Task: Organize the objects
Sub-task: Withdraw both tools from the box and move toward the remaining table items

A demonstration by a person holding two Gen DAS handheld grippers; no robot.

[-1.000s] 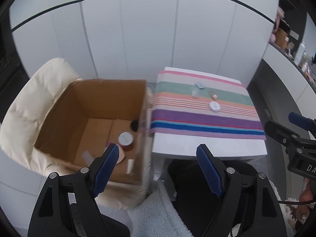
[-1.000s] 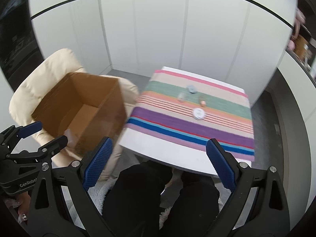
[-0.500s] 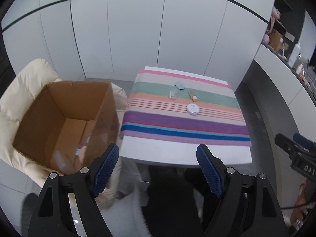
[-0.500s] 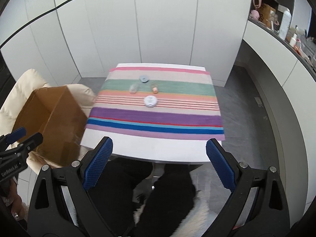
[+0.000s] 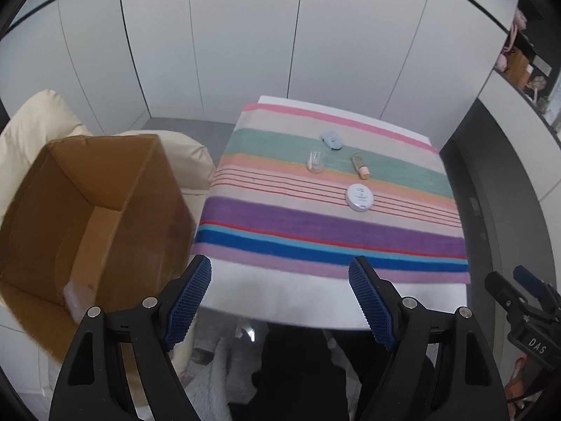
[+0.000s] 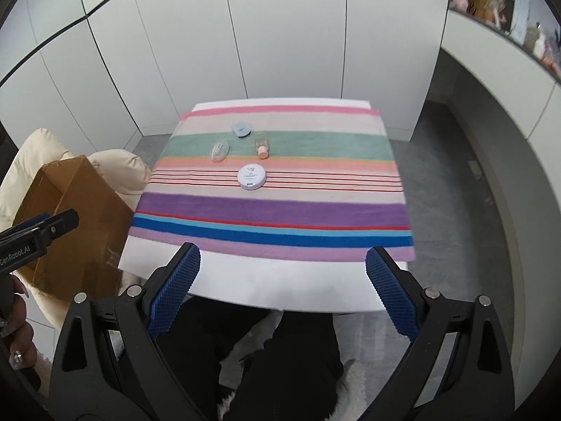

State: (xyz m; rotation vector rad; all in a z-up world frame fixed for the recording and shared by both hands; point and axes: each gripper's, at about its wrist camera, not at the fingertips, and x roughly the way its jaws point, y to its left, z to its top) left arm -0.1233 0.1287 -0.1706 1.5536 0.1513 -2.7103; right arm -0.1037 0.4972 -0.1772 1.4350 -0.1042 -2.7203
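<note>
**Four little things wait on the striped cloth**

Both the left hand-held gripper (image 5: 279,301) and right hand-held gripper (image 6: 282,289) are spread wide and empty, ready to grab. The round white tin (image 6: 251,176) lies nearest on the table (image 6: 280,287); the cardboard box (image 5: 87,217) sits beside it for dropping things in.

Even, soft indoor light with faint shadows; both fisheye views bend the wall panels (image 5: 245,35) at dark rounded edges, with slight motion blur on the cardboard box (image 5: 87,217).
</note>
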